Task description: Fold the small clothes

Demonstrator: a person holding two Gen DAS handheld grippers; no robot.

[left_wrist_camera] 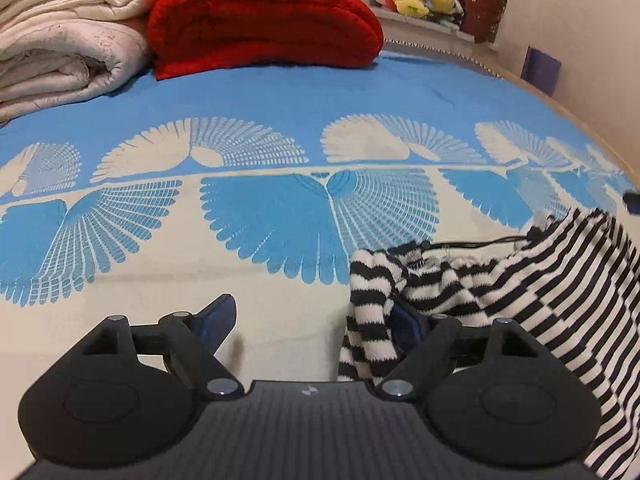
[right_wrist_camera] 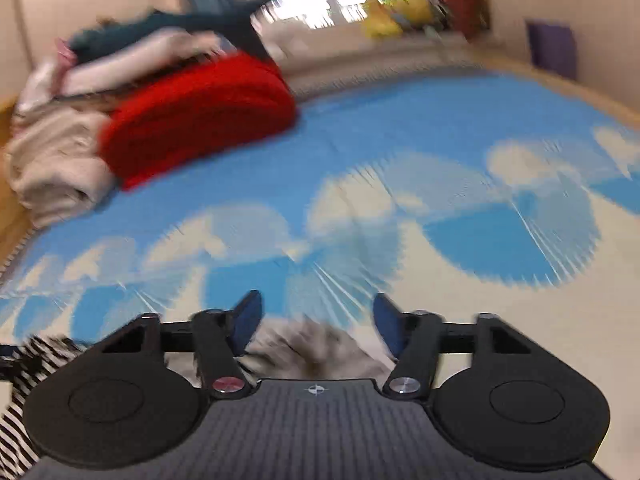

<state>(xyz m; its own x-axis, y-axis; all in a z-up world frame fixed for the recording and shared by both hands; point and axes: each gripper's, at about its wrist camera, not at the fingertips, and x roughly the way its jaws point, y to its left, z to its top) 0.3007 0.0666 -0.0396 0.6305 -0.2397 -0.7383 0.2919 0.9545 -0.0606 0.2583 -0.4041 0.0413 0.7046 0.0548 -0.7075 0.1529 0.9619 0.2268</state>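
The left gripper (left_wrist_camera: 316, 320) has its fingers spread wide, the striped garment (left_wrist_camera: 500, 280) draped over the right-hand finger. The right gripper (right_wrist_camera: 316, 320) stands partly open above blurred cloth on the bed (right_wrist_camera: 440, 152).

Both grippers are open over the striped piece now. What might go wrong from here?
1. The striped garment is draped over the left gripper's right finger; pulling away may drag it and undo the fold.
2. In the blurred right wrist view, bunched cloth lies under the right gripper; closing blind might grab the wrong layer.
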